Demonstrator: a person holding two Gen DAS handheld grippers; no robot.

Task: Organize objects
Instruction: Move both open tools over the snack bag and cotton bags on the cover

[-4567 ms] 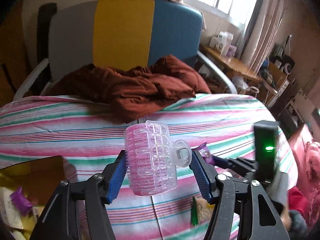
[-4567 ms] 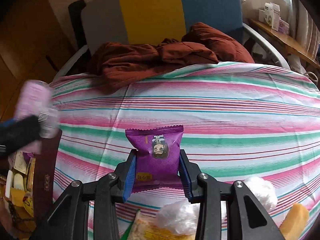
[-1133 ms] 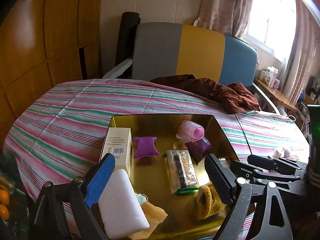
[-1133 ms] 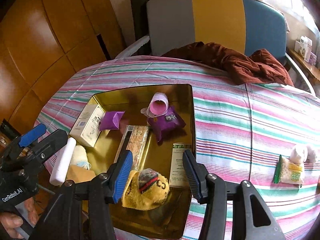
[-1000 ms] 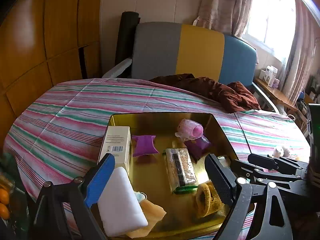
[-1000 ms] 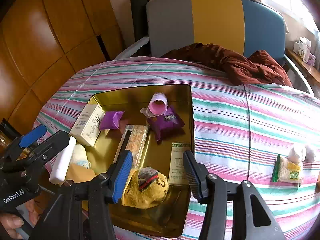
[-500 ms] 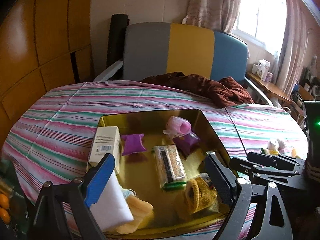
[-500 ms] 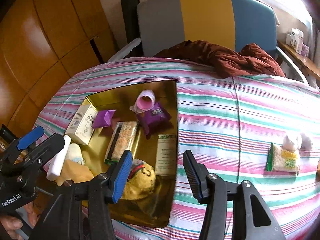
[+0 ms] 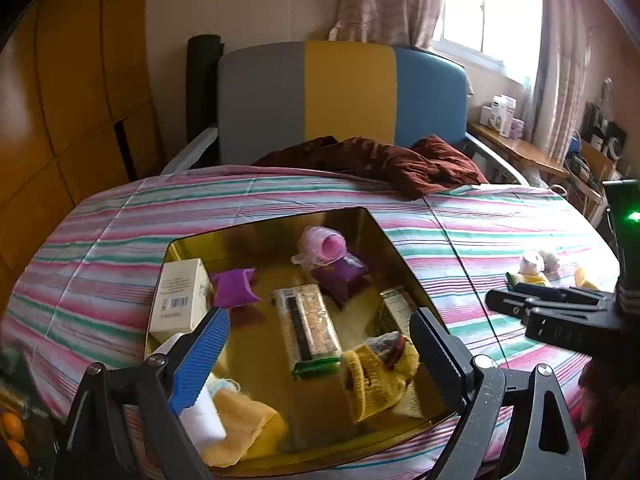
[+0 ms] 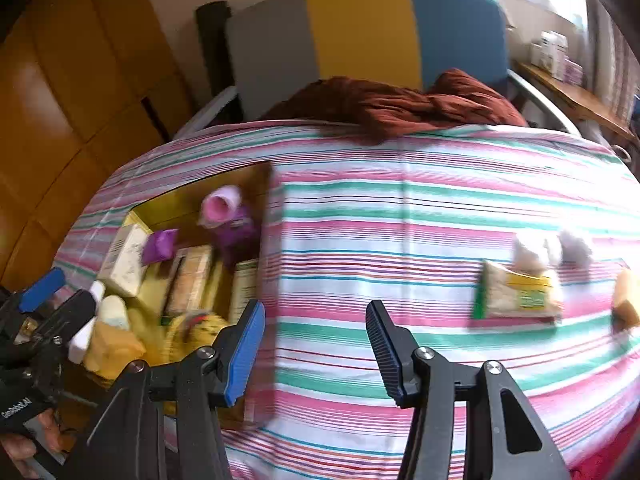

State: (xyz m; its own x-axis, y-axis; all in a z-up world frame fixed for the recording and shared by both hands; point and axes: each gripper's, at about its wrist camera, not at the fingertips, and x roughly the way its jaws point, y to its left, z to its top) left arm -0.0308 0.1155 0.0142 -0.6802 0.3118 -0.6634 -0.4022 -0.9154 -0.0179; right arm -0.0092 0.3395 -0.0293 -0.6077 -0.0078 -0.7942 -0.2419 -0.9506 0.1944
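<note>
A gold tray on the striped tablecloth holds a pink hair clip, a purple snack packet, a purple pouch, a white box, a cereal bar, a yellow knitted piece and a white sponge. My left gripper hovers open and empty over the tray's near half. My right gripper is open and empty above bare tablecloth, just right of the tray. A green and yellow snack bag lies further right.
Two small fluffy toys and a yellow object lie beside the snack bag. A dark red cloth is heaped at the table's far edge before a grey, yellow and blue chair. Oranges sit low on the left.
The hair clip and purple packet, held earlier, now lie in the tray. Over the last second my right gripper swung right, off the tray, over the tablecloth. The left shifted slightly.
</note>
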